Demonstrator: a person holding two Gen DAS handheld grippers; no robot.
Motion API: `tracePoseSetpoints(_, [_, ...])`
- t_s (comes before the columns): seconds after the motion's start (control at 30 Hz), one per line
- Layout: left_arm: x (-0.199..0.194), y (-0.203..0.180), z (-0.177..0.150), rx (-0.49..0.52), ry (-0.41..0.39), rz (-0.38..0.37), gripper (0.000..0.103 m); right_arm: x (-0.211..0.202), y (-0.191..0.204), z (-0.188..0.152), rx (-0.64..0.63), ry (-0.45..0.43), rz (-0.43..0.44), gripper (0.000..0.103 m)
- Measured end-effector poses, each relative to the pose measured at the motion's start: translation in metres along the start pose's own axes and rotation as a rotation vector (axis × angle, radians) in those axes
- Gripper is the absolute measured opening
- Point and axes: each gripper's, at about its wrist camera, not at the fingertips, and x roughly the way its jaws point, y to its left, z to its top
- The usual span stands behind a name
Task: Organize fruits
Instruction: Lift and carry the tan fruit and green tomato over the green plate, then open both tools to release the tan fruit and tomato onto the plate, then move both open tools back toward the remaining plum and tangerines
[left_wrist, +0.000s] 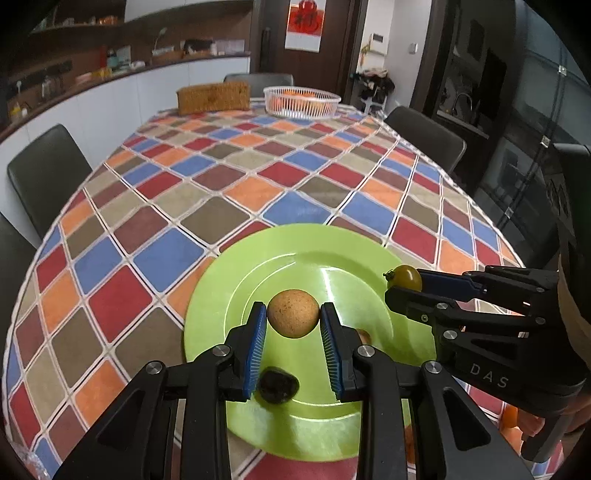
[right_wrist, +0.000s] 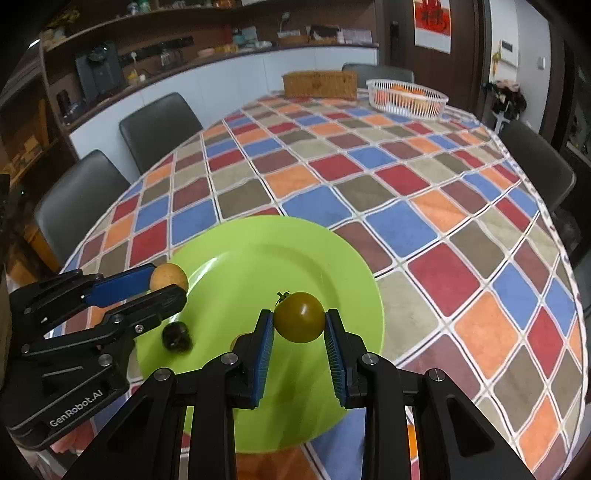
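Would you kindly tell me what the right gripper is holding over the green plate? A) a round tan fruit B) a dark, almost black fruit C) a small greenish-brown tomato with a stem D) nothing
C: the right gripper is shut on the small tomato above the green plate; the left gripper holds the tan fruit.

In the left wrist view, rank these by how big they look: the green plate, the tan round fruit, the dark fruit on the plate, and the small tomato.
1. green plate
2. tan round fruit, enlarged by nearness to the camera
3. dark fruit, partly hidden by a finger, so unsure
4. small tomato
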Motion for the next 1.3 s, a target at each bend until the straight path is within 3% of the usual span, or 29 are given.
tracePoseSetpoints(0.33, [0.013,0.004,0.004,0.010,0.039,0.012,0.034,0.019,-0.005,0.004,0.010,0.058,-0.007,0.030])
tracePoseSetpoints(0.4, [0.009,0.003,0.004,0.014,0.032,0.022,0.034,0.015,-0.006,0.002,0.011,0.053,-0.025,0.037])
tracePoseSetpoints(0.5, [-0.003,0.000,0.000,0.022,0.022,0.036,0.034,0.006,-0.005,-0.001,0.000,0.034,-0.033,0.038])
tracePoseSetpoints(0.73, [-0.043,-0.012,-0.011,0.023,-0.029,0.057,0.043,-0.036,-0.001,-0.014,-0.016,-0.040,-0.044,0.038])
tracePoseSetpoints(0.8, [-0.057,-0.018,-0.014,0.031,-0.048,0.060,0.044,-0.047,0.001,-0.018,-0.018,-0.059,-0.043,0.045])
tracePoseSetpoints(1.07, [-0.105,-0.041,-0.032,0.067,-0.137,0.103,0.059,-0.098,0.011,-0.041,-0.023,-0.127,-0.014,0.050])
tracePoseSetpoints(1.3, [-0.135,-0.056,-0.057,0.052,-0.172,0.095,0.066,-0.130,0.018,-0.069,-0.034,-0.174,-0.046,0.056])
